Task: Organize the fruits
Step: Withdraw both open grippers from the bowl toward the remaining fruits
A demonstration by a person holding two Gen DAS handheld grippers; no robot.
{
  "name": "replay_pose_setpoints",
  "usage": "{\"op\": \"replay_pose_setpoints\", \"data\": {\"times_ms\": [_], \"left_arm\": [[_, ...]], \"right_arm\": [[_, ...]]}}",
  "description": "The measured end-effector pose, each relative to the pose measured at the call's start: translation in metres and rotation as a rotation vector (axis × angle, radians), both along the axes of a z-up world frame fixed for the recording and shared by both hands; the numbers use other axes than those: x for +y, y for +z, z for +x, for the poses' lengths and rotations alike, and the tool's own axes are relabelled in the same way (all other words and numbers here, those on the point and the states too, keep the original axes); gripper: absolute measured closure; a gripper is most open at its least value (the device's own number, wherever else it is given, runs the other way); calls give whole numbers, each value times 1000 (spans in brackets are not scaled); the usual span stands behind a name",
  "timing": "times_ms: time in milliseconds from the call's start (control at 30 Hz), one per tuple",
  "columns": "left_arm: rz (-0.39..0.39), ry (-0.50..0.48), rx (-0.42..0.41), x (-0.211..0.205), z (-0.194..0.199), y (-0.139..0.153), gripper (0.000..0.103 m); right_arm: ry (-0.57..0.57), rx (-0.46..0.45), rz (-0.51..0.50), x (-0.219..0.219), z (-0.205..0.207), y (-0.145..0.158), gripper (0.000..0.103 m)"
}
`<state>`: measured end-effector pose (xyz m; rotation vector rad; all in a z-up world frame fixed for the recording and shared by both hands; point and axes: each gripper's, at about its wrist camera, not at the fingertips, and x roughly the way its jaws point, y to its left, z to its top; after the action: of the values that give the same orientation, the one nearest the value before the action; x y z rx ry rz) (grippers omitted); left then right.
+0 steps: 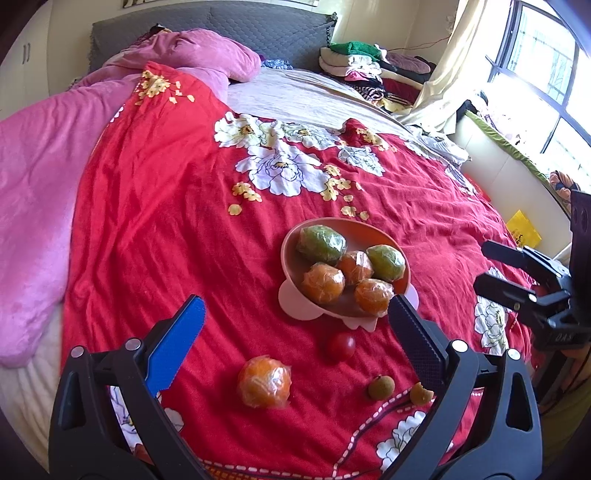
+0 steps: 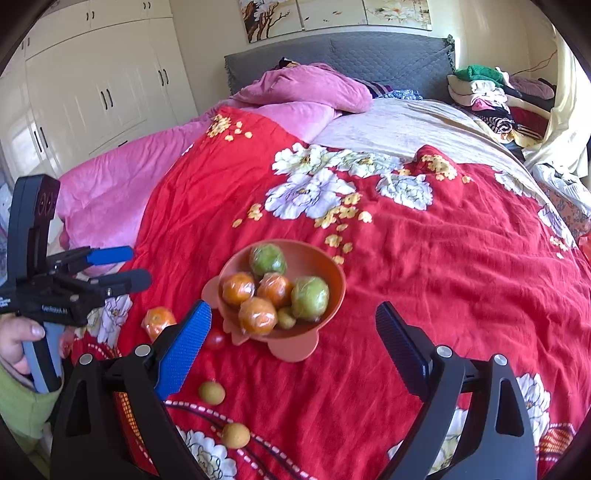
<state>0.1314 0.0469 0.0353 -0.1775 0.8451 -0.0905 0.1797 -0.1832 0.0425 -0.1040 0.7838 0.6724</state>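
An orange bowl (image 1: 365,234) on a petal-shaped base stands on the red flowered bedspread (image 1: 166,221). It holds two green and three orange plastic-wrapped fruits. In front of it on the spread lie a wrapped orange (image 1: 264,382), a small red tomato (image 1: 340,346) and two longans (image 1: 381,387). My left gripper (image 1: 295,306) hovers open and empty above these loose fruits. My right gripper (image 2: 295,308) is open and empty in front of the bowl (image 2: 314,262), where a small longan (image 2: 286,317) shows among the wrapped fruit. The tomato (image 2: 215,339) lies by its blue pad.
A pink quilt (image 1: 44,177) covers the bed's left side, and folded clothes (image 1: 362,70) are piled at the far right by the grey headboard (image 1: 221,26). White wardrobes (image 2: 96,85) stand left. A hand (image 2: 22,339) holds the left gripper (image 2: 138,266).
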Motion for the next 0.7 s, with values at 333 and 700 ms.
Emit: {"op": "replay_pose_setpoints", "data": {"times_ms": [333, 700], "left_arm": [[15, 9, 3, 5, -16, -2, 10], [26, 18, 12, 7, -28, -4, 10]], "right_arm": [[15, 9, -16, 2, -20, -7, 13], [36, 22, -33, 7, -34, -15, 13]]}}
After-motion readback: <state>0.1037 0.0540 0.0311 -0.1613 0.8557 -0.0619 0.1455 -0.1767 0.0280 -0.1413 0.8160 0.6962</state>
